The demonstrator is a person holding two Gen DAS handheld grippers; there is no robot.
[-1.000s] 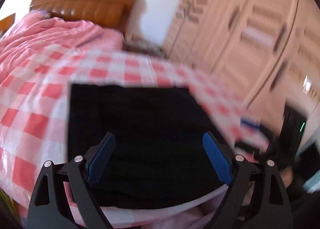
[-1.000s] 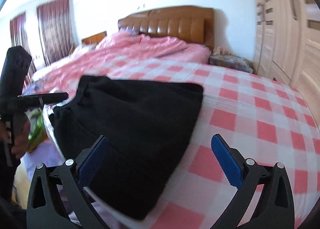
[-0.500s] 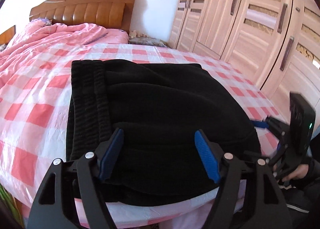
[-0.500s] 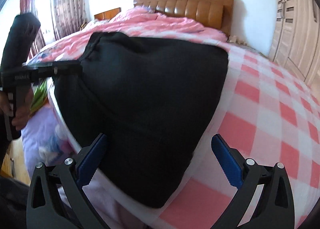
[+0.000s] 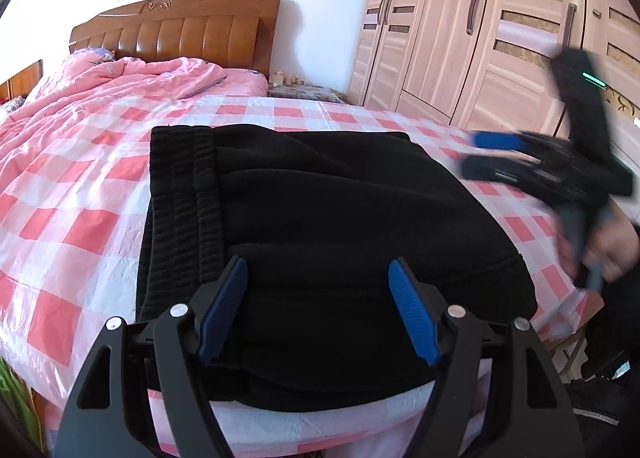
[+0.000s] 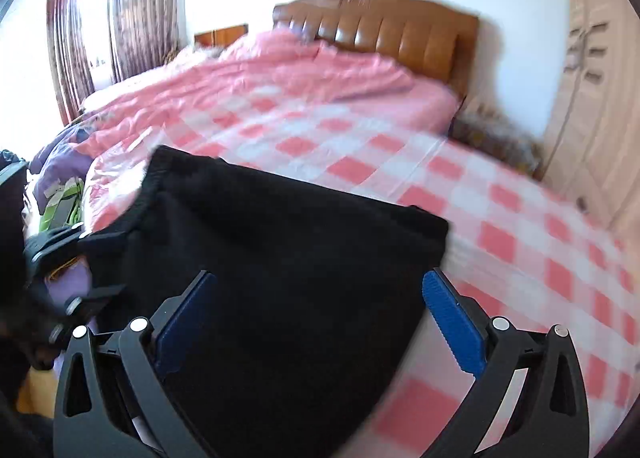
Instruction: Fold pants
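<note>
The left gripper and right gripper both hover with jaws apart, holding nothing, over the folded black pants lying at the near edge of the checked bed; beyond stands the headboard.

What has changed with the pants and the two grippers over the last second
The right gripper has lifted up and away from the right edge of the pants; half a second ago it sat low beside the bed corner. Its own view is motion-blurred. The left gripper stays hovering over the near edge, open. Nothing was grasped or released. The pants stay folded on the checked sheet, waistband to the left.
</note>
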